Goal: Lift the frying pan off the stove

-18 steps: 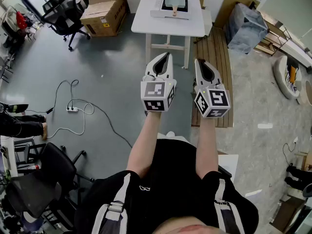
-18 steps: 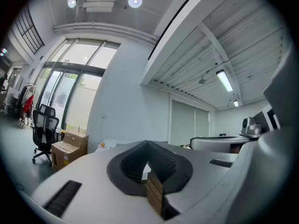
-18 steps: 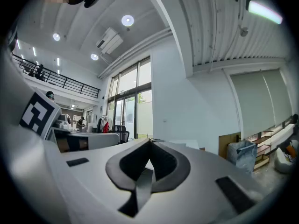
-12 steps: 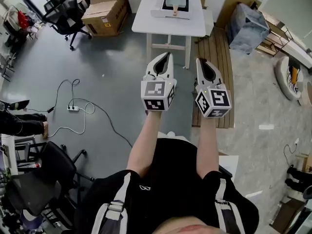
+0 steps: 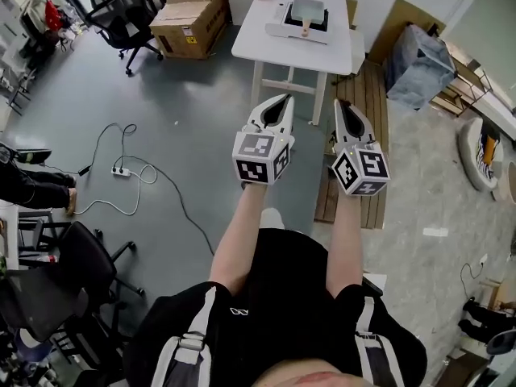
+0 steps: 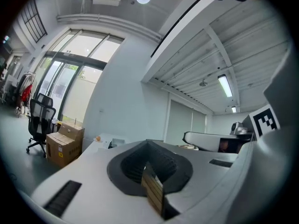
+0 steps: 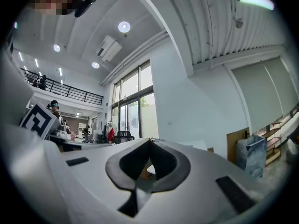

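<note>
grey frying pan, white table, brown boxes

No words or numbers can be read. The cardboard box at the upper left has a yellow sticker, but its print is too small.

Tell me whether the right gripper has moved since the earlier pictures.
Yes, slightly. The right gripper now sits farther along the wooden pallet from its near end, toward the white table.
</note>
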Demonstrator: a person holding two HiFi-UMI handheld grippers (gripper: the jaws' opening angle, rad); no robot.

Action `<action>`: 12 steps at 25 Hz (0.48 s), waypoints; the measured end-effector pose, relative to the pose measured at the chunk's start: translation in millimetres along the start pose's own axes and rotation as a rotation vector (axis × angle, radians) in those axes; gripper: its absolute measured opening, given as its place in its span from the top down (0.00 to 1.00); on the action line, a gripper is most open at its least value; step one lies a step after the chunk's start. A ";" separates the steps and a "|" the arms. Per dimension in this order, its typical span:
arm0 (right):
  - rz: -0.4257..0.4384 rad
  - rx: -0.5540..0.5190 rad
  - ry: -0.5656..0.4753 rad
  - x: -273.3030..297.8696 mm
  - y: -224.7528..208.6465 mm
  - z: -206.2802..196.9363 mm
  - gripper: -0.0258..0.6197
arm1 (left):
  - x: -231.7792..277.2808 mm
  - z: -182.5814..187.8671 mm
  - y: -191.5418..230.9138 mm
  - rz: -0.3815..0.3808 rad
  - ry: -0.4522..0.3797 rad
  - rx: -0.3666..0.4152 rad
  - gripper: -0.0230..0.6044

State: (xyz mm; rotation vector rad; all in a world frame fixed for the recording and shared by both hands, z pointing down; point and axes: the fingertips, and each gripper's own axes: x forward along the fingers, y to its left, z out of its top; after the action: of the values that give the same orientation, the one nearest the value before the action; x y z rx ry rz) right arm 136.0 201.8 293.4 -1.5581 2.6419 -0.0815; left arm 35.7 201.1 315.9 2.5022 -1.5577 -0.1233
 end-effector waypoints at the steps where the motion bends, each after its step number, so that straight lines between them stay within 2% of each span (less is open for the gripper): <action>1: 0.010 -0.001 0.001 4.7 1.7 0.1 0.95 | 0.1 0.2 3.3 -0.002 -0.001 -0.009 0.97; 7: 0.048 -0.021 0.015 33.0 12.5 -9.6 0.95 | 2.3 0.9 39.1 0.034 -0.020 -0.030 0.97; 12: 0.041 -0.039 0.006 53.3 -9.7 -5.5 0.95 | 26.1 6.0 58.7 0.052 -0.049 -0.059 0.97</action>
State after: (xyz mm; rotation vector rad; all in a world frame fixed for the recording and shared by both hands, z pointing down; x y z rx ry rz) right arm 118.3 150.5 297.7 -1.5165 2.6943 -0.0323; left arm -5.4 151.8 322.9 2.4293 -1.6121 -0.2219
